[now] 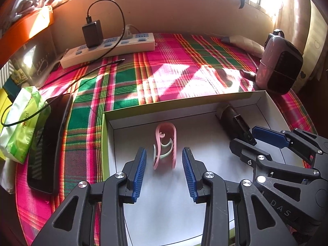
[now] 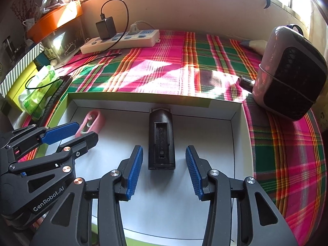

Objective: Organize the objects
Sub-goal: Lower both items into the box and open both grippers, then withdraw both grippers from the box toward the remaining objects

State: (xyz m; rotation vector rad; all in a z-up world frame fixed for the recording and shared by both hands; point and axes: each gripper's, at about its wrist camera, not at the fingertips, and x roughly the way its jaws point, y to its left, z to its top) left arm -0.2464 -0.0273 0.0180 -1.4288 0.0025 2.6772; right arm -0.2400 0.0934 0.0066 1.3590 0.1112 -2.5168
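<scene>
Hovering apart over the white box [image 1: 259, 100]

Left gripper [image 1: 164, 170] framing pink clip [image 1: 166, 144]; right gripper [image 2: 164, 170] framing black case [image 2: 161, 139] (neither touched).

Plaid cloth [image 1: 164, 75] before me covering the surface, white open box [image 1: 184, 104] near centre beneath my jaws, power strip [image 1: 110, 47] far left, black phone [image 1: 49, 147] and green tissue pack [image 1: 22, 121] left, pink-black device [image 2: 291, 71] far right.

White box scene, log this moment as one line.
left gripper: open, pink plastic clip between fingers | right gripper: open, black cylindrical device between fingers | both in white cardboard box
</scene>
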